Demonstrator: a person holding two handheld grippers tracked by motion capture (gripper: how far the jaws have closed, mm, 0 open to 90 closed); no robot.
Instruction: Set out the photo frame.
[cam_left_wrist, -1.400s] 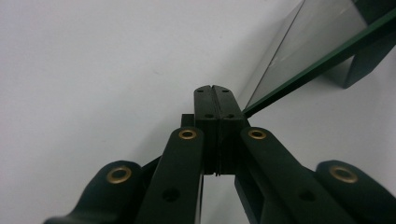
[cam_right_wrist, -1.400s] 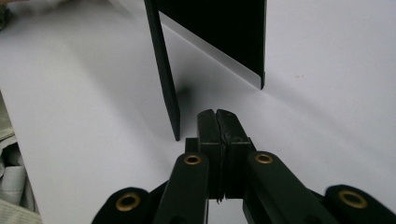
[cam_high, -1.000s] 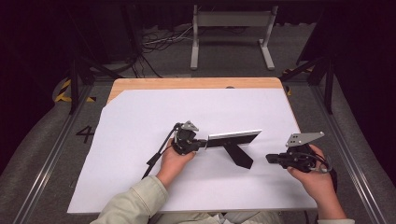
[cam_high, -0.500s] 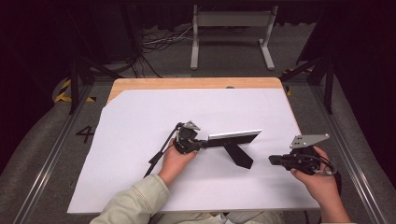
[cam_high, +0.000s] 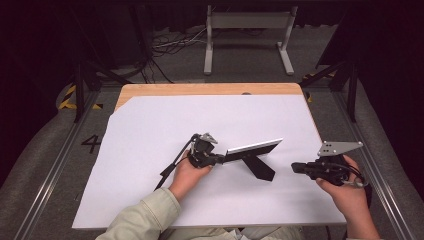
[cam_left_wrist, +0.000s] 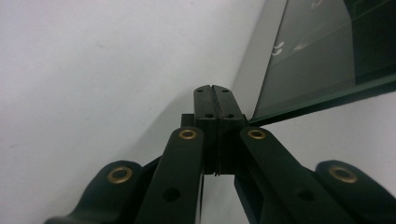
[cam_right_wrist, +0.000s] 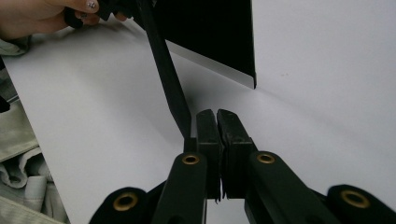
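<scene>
Centrally on the white sheet (cam_high: 150, 130) that covers the table stands a black picture frame (cam_high: 252, 148), propped upright on its long edge by a black back stand (cam_high: 257, 167) that slants down toward the person's side. The left gripper (cam_high: 216, 160), held in the left hand (cam_high: 190, 172), sits at the frame's left end, its tip right at the lower corner; from the high view I cannot tell whether it actually touches. In the left gripper view the two black jaws lie flat against each other with nothing between them, and the glass front of the frame (cam_left_wrist: 322, 51) rises just beside them to the right, its corner close to the jaw tips. The right gripper (cam_high: 296, 167), in the right hand (cam_high: 350, 192), rests near the right edge of the sheet, apart from the frame and pointing toward it. In the right gripper view its jaws (cam_right_wrist: 217, 122) are also together and hold nothing; the stand (cam_right_wrist: 170, 79) runs down to just beside their tips, with the frame's dark back (cam_right_wrist: 210, 32) beyond and the left hand (cam_right_wrist: 32, 18) in the far corner.
</scene>
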